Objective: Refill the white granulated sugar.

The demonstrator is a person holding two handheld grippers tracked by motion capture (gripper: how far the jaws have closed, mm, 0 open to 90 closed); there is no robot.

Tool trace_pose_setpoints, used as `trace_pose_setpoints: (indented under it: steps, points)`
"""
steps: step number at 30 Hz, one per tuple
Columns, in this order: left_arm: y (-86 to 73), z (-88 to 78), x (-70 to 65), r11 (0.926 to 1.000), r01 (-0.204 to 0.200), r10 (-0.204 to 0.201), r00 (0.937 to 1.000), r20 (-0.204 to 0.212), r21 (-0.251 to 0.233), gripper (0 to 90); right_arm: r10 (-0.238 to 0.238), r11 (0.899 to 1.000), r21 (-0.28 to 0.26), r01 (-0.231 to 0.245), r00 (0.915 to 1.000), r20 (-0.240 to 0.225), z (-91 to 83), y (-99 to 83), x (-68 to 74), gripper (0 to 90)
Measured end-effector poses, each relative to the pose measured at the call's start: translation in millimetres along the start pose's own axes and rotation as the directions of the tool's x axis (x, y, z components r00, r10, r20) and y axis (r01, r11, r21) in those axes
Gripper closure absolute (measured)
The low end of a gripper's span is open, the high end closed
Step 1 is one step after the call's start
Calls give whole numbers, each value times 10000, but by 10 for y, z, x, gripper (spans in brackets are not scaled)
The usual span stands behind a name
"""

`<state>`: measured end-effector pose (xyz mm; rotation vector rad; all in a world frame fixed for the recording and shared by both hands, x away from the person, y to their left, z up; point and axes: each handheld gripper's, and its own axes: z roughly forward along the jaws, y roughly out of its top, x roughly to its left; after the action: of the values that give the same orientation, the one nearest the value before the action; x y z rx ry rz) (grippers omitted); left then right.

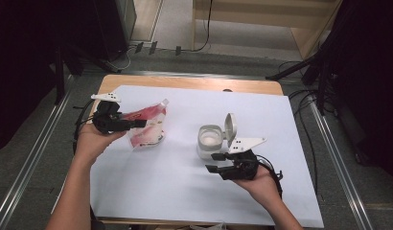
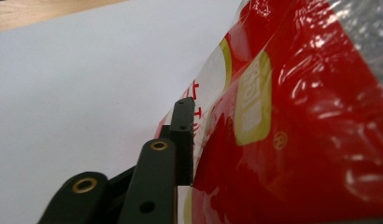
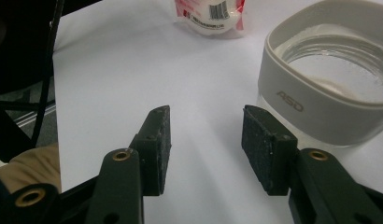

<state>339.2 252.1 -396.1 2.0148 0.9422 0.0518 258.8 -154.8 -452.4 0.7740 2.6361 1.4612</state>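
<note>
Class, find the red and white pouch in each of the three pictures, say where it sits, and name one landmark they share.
High view: red and white pouch left of centre, at the left gripper.
Left gripper view: fills the right half, beside the one jaw in view.
Right gripper view: its lower end at the top edge, left of the glass jar.
Shared landmark: the white sheet.

Red pouch, pale jar, white sheet

The pouch (image 1: 146, 125) is glossy red with a yellow label and white base; the clear jar (image 1: 210, 140) has a light grey rim; black grippers over a white sheet (image 1: 185, 191).
</note>
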Motion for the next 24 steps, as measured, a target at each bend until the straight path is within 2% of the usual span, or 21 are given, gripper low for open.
trace_pose_setpoints:
  steps: [7,11,13,16,21,24]
  points:
    - [-9,-36,-5,9994,-306,306,9995,-39,-167,589,-20,10000,-5,20,9998,213,-37,3,-18,527]
    - [-6,-70,-7,9986,-463,455,9986,-282,-272,516,-78,10000,-38,79,9996,258,-57,10,-30,527]
    - [-7,-88,-10,9992,-334,324,9987,-401,-236,505,-79,9999,-91,81,9997,241,-71,14,-27,527]
    - [-3,-114,-17,9988,-466,455,9965,-707,-130,480,-86,9999,-139,89,9997,243,-83,22,-24,525]
    - [-2,-176,-57,9978,-588,561,9950,-824,-317,462,22,9998,-209,-16,9996,274,-115,25,-46,522]
    - [-9,-207,-85,9976,-678,661,9939,-882,-162,458,54,9996,-269,-46,9996,280,-157,31,-71,521]
